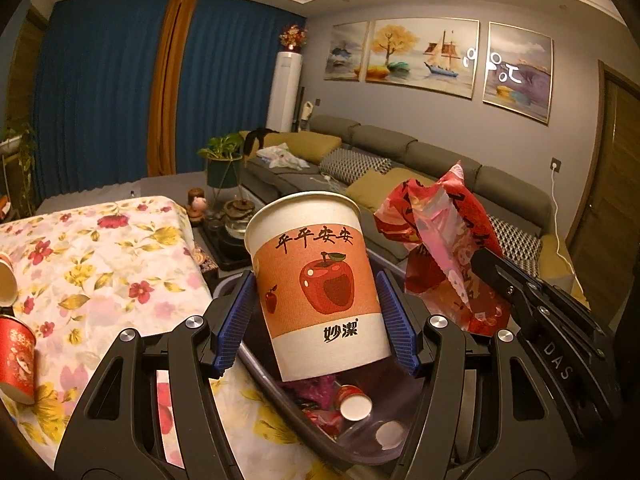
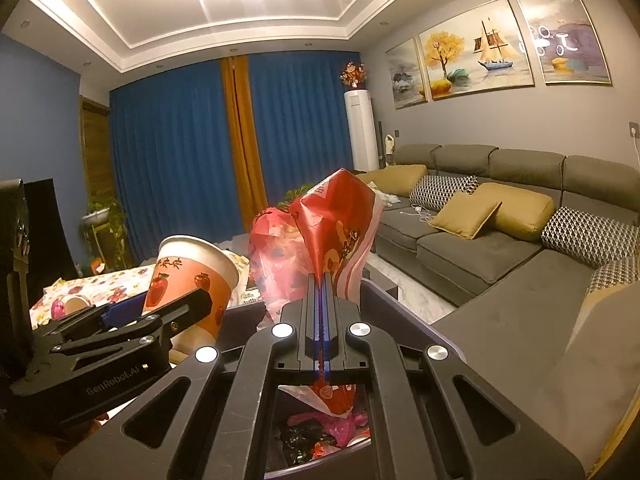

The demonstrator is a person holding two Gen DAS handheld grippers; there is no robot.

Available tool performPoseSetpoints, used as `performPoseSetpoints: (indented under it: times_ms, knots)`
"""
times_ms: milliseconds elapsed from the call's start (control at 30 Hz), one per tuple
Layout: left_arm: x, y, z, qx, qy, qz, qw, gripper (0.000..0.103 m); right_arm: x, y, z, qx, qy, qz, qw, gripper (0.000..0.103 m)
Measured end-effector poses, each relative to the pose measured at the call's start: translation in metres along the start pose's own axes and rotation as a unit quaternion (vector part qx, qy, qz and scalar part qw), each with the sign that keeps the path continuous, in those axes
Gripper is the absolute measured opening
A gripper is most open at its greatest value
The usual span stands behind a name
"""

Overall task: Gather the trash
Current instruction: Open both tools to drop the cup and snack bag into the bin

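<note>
My left gripper (image 1: 316, 316) is shut on a white paper cup with an orange apple band (image 1: 316, 280) and holds it above the dark trash bin (image 1: 276, 384). The bin holds small cups and red and pink wrappers (image 1: 348, 404). My right gripper (image 2: 322, 284) is shut on a crumpled red plastic wrapper (image 2: 324, 232), also above the bin (image 2: 404, 312). The wrapper shows in the left wrist view (image 1: 440, 240), right of the cup. The cup shows in the right wrist view (image 2: 192, 280), at the left.
A table with a floral cloth (image 1: 100, 264) lies left of the bin. A red cup (image 1: 16, 356) and another cup (image 1: 6, 280) lie on its left edge. A tea set (image 1: 232, 216) and a grey sofa (image 2: 500, 240) stand beyond.
</note>
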State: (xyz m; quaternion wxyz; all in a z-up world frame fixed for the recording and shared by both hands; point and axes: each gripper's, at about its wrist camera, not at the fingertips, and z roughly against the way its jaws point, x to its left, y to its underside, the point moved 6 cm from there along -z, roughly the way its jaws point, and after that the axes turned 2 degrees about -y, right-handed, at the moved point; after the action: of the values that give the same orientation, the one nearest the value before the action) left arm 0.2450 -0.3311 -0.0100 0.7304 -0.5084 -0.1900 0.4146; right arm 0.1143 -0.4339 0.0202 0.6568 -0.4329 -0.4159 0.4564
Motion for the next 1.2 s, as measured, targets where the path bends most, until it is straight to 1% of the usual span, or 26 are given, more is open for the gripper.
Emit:
performPoseSetpoints:
  times_ms: [233,300,333,367,400,433,467,533,567,600,667,700,767,800,867,933,1067,1200]
  knots:
    - [0.002,0.002,-0.011,0.006,0.007,0.002,1.0,0.061,-0.003,-0.001,0.0,-0.005,-0.006,-0.006,1.0,0.002]
    - [0.002,0.004,-0.014,0.009,0.01,0.003,0.9999,0.062,-0.004,-0.001,0.0,-0.008,-0.008,-0.009,1.0,0.007]
    - [0.003,0.004,-0.016,0.01,0.01,0.004,0.9999,0.062,-0.004,-0.001,-0.001,-0.009,-0.009,-0.009,1.0,0.014]
    - [0.003,0.005,-0.017,0.012,0.011,0.004,0.9999,0.062,-0.004,-0.001,-0.001,-0.01,-0.007,-0.009,1.0,0.024]
    - [0.003,0.006,-0.018,0.014,0.014,0.005,0.9998,0.062,-0.006,-0.001,-0.001,-0.012,-0.005,-0.01,1.0,0.03]
    - [0.003,0.008,-0.02,0.017,0.019,0.007,0.9997,0.062,-0.006,-0.001,0.0,-0.014,-0.006,-0.011,1.0,0.041]
    - [0.003,0.009,-0.022,0.021,0.021,0.008,0.9995,0.064,-0.007,-0.001,0.001,-0.016,-0.005,-0.014,1.0,0.044]
    - [0.002,0.012,-0.025,0.026,0.023,0.003,0.9994,0.067,-0.009,-0.002,0.003,-0.02,0.0,-0.016,1.0,0.046]
    - [0.003,0.014,-0.026,0.028,0.018,0.001,0.9994,0.074,-0.01,-0.002,0.004,-0.02,0.002,-0.018,1.0,0.05]
    - [0.005,0.015,-0.027,0.029,0.016,0.003,0.9994,0.077,-0.011,-0.002,0.004,-0.021,0.003,-0.02,1.0,0.051]
    - [0.01,0.018,-0.028,0.036,0.014,0.014,0.9992,0.079,-0.011,-0.002,0.007,-0.022,0.004,-0.021,1.0,0.055]
    - [0.013,0.018,-0.028,0.038,0.012,0.019,0.999,0.081,-0.011,-0.002,0.008,-0.022,0.006,-0.021,1.0,0.057]
    - [0.021,0.02,-0.026,0.04,0.006,0.03,0.9988,0.084,-0.01,0.0,0.011,-0.023,0.005,-0.023,0.999,0.066]
    - [0.025,0.02,-0.023,0.038,0.001,0.033,0.9987,0.085,-0.01,0.0,0.012,-0.024,0.005,-0.023,0.999,0.068]
    - [0.031,0.021,-0.015,0.033,-0.012,0.034,0.9988,0.086,-0.01,0.001,0.013,-0.022,0.004,-0.026,0.999,0.075]
    - [0.036,0.023,-0.005,0.027,-0.028,0.03,0.9988,0.089,-0.008,0.004,0.015,-0.019,0.003,-0.03,0.999,0.079]
    - [0.051,0.028,0.014,0.023,-0.063,0.026,0.9974,0.09,-0.001,0.01,0.018,-0.01,-0.005,-0.034,0.999,0.085]
    - [0.071,0.034,0.043,0.016,-0.091,0.034,0.9952,0.09,0.007,0.013,0.023,-0.004,-0.019,-0.038,0.999,0.087]
